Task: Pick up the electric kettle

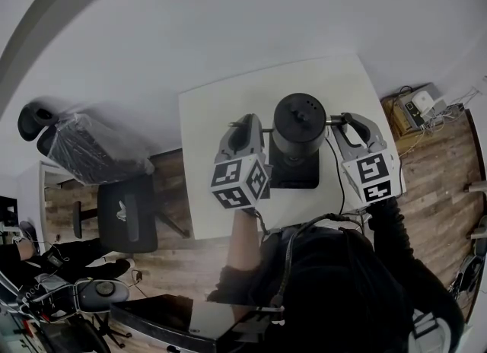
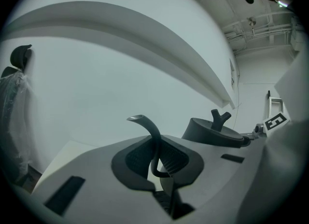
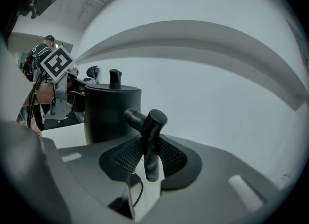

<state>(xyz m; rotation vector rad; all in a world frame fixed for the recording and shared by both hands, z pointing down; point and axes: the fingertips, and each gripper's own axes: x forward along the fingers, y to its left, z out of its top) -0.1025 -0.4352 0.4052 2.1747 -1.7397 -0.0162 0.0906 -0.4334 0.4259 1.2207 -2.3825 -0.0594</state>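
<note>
Fingers (image 2: 134, 161) of left gripper (image 2: 157, 165) clamped on thin spout (image 2: 150, 130). Between both grippers, electric kettle (image 1: 298, 125) held over counter (image 1: 221, 131); its body hides most of black base (image 1: 295, 178). Right gripper (image 3: 147, 162) fingers (image 3: 171, 158) clamped on handle (image 3: 150, 126). Kettle underside not visible.

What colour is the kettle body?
Black all over: the kettle shows best in the right gripper view.

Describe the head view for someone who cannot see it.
A black kettle is gripped from both sides, the left gripper on its spout, the right gripper on its handle, over a black base on a white table. An office chair stands at left.
</note>
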